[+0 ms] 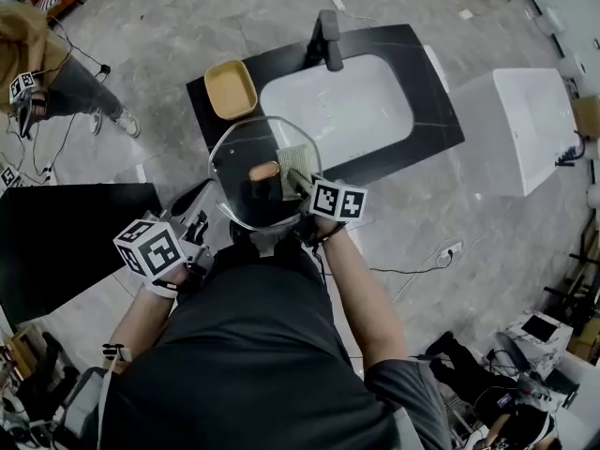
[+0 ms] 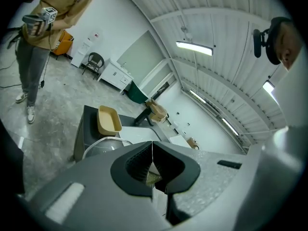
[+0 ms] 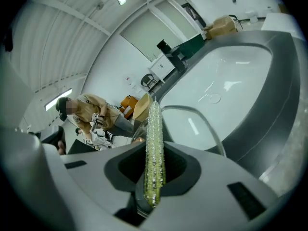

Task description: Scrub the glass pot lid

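Black desk point(image 1: 441, 111) carries a white sink point(image 1: 356, 111). The glass pot lid point(image 1: 239, 190) is held over the desk's near edge, near a tan tray point(image 1: 231, 89) at the left corner. Left gripper point(image 2: 152, 170): jaws closed on the lid's rim, shown edge-on in its own view only. Right gripper point(image 3: 154, 177): jaws clamped on a green scouring pad point(image 3: 155, 143). Only the head view shows the pad's flat face over the glass.

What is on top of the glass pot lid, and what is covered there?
Its wooden knob and a green sponge, held in the right gripper, are on the glass pot lid. The lid surface beneath the sponge is covered.
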The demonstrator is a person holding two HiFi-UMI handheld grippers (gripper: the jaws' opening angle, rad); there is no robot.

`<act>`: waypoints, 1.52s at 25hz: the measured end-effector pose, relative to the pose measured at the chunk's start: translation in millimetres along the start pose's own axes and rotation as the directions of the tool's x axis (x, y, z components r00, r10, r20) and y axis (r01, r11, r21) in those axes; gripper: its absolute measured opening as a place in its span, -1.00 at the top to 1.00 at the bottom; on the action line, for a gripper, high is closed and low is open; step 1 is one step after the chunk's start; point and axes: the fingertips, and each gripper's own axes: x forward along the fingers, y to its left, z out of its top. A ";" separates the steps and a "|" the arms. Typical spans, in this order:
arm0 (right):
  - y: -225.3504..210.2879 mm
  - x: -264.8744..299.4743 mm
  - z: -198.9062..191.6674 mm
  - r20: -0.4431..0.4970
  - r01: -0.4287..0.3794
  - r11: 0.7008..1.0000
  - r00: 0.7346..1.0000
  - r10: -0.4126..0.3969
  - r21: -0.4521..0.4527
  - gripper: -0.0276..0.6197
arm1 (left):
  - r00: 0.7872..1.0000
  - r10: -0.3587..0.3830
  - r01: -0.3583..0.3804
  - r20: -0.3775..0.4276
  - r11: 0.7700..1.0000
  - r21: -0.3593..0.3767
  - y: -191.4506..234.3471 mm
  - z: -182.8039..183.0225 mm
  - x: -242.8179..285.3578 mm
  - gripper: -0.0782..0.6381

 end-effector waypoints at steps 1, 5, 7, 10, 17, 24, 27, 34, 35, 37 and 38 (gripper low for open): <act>3.7 4.1 -5.6 -0.002 -0.013 1.000 1.000 0.013 0.026 0.74 | 1.000 0.011 -0.011 0.009 1.000 -0.010 5.1 0.9 -4.2 0.78; 4.5 12.7 -16.4 -0.009 -0.019 0.998 1.000 0.020 0.058 0.74 | 0.999 0.041 -0.040 0.029 0.999 -0.034 15.4 2.3 -14.5 0.78; 1.7 13.3 -15.7 -0.016 -0.009 1.000 1.000 0.009 0.027 0.74 | 0.999 0.046 -0.045 0.030 0.998 -0.034 15.9 2.1 -15.0 0.78; -5.3 12.4 -13.0 -0.026 0.019 0.999 0.999 -0.019 -0.036 0.74 | 0.999 0.041 -0.041 0.019 0.999 -0.022 12.9 0.8 -10.6 0.78; -40.7 -16.9 -0.4 0.029 0.093 0.996 0.995 -0.093 0.001 0.74 | 0.999 0.006 -0.005 -0.031 1.000 0.026 -8.5 -3.0 3.4 0.78; -87.6 -48.4 16.3 0.039 0.228 0.973 0.973 -0.227 -0.028 0.74 | 0.998 -0.010 0.013 -0.057 0.999 0.042 -19.5 -7.8 14.9 0.78; -96.9 -57.1 26.7 0.044 0.283 0.956 0.959 -0.280 -0.077 0.74 | 0.999 -0.007 0.008 -0.051 0.999 0.038 -17.1 -7.9 15.9 0.78; -82.9 -52.1 60.1 0.116 0.293 0.261 0.838 -0.533 -0.920 0.74 | 0.999 0.028 -0.028 -0.027 1.000 -0.013 5.9 -6.1 6.0 0.77; -79.6 -45.3 57.1 0.110 0.236 0.159 0.823 -0.557 -0.959 0.74 | 0.999 0.031 -0.032 -0.025 0.999 -0.021 8.9 -6.1 4.2 0.78; -73.0 -32.0 47.3 0.080 0.158 0.084 0.809 -0.583 -0.984 0.74 | 0.999 0.038 -0.039 -0.022 0.999 -0.032 13.3 -6.7 -0.1 0.78; -69.8 -26.7 42.5 0.075 0.139 0.064 0.804 -0.590 -0.988 0.74 | 0.999 0.042 -0.042 -0.021 0.999 -0.034 14.7 -6.9 -2.2 0.77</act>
